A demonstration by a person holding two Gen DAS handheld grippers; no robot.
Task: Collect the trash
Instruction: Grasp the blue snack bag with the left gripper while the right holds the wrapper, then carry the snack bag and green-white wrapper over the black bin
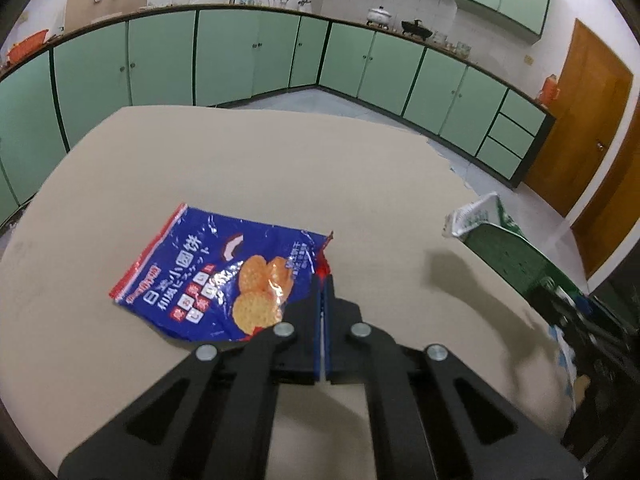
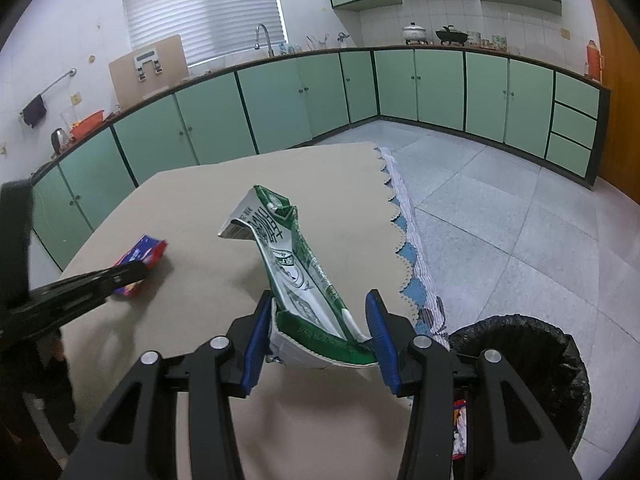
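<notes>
A crumpled blue biscuit wrapper (image 1: 208,276) with a red end strip lies on the beige table (image 1: 280,168). My left gripper (image 1: 324,282) is shut on the wrapper's right edge, and a red corner pokes out above the tips. In the right wrist view the same wrapper (image 2: 144,252) shows at the left, with the left gripper (image 2: 134,273) on it. A flattened green and white carton (image 2: 292,264) stands tilted between the blue pads (image 2: 256,336) of my right gripper (image 2: 320,320), which is shut on the carton's base. That carton (image 1: 496,236) also shows at the right in the left wrist view.
A bin lined with a black bag (image 2: 532,344) stands on the floor by the table's right edge, with some rubbish inside. A scalloped tablecloth edge (image 2: 404,240) hangs there. Green cabinets (image 1: 240,60) run along the far walls, and a wooden door (image 1: 588,120) is at the right.
</notes>
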